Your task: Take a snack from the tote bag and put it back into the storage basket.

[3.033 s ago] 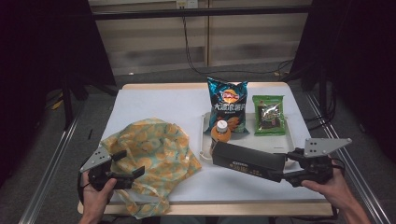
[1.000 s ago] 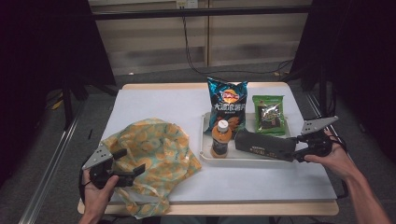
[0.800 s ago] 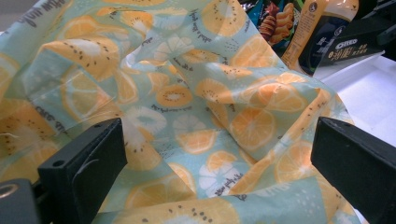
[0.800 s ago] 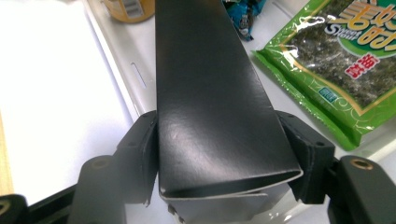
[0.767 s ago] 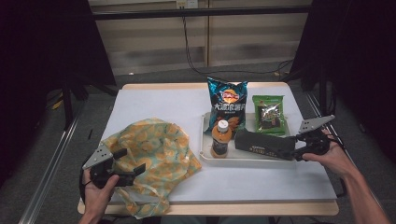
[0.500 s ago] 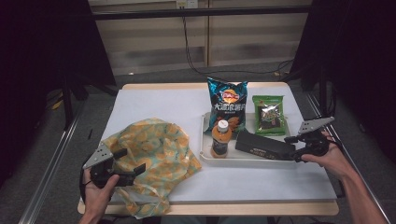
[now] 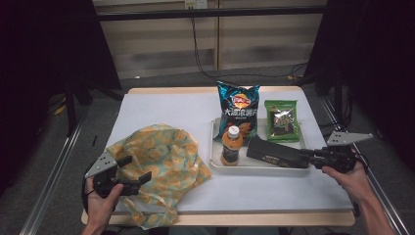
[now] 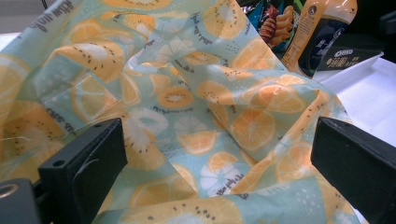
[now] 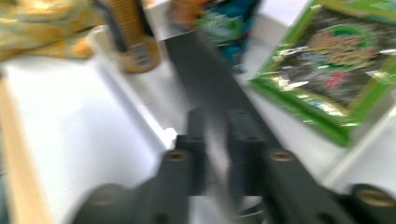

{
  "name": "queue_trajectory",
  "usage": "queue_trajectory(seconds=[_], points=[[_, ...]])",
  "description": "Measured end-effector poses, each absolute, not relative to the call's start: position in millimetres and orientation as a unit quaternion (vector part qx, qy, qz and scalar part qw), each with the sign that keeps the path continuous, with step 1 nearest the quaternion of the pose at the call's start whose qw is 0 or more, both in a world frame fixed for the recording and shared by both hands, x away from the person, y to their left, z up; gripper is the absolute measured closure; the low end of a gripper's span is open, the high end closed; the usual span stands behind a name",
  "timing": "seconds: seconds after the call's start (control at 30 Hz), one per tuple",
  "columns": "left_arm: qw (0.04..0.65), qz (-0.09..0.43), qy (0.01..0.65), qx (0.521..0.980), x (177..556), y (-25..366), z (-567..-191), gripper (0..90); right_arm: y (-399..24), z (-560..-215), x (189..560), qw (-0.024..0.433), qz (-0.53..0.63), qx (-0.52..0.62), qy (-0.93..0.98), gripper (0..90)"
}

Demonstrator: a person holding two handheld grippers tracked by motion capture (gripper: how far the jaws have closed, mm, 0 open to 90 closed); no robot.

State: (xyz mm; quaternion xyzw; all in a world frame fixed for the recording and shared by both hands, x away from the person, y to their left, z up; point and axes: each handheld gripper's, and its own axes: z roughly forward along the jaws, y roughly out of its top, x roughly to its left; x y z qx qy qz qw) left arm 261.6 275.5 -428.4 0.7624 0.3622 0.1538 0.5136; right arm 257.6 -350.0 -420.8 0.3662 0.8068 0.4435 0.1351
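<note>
The long black box (image 7: 278,153) is lying in the white tray (image 7: 214,147) on the worktop (image 7: 161,107), its long axis running across the tray from beside the bottle (image 7: 231,145) toward the right hand-held gripper (image 7: 309,155), which is nearer to it by far. In the right gripper view its jaws, having just been closing, are seen nearly together at the box's near end (image 9: 210,88), though blur is hiding whether the box is being pinched. The left hand-held gripper (image 7: 142,177) is being held open over the fruit-print bag (image 7: 161,156), well apart from the box. Counted: one box, one bottle, one chip bag (image 7: 238,105), one green packet (image 7: 282,120), one tray, one cloth bag.
</note>
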Motion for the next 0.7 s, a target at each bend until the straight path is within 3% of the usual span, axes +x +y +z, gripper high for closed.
queue_trajectory(seconds=[0.07, 0.33, 0.7], points=[[0.515, 0.154, 0.362, 0.762, 261, 277, -429, 3.2, -347, -425, 253, 0.123, 0.435, 0.365, 0.814, 90.0], [0.512, 0.156, 0.364, 0.763, 259, 278, -429, 3.3, -349, -444, 251, 0.119, 0.421, 0.387, 0.812, 90.0], [0.511, 0.156, 0.364, 0.763, 259, 278, -429, 3.5, -348, -444, 263, 0.135, 0.41, 0.403, 0.807, 90.0]])
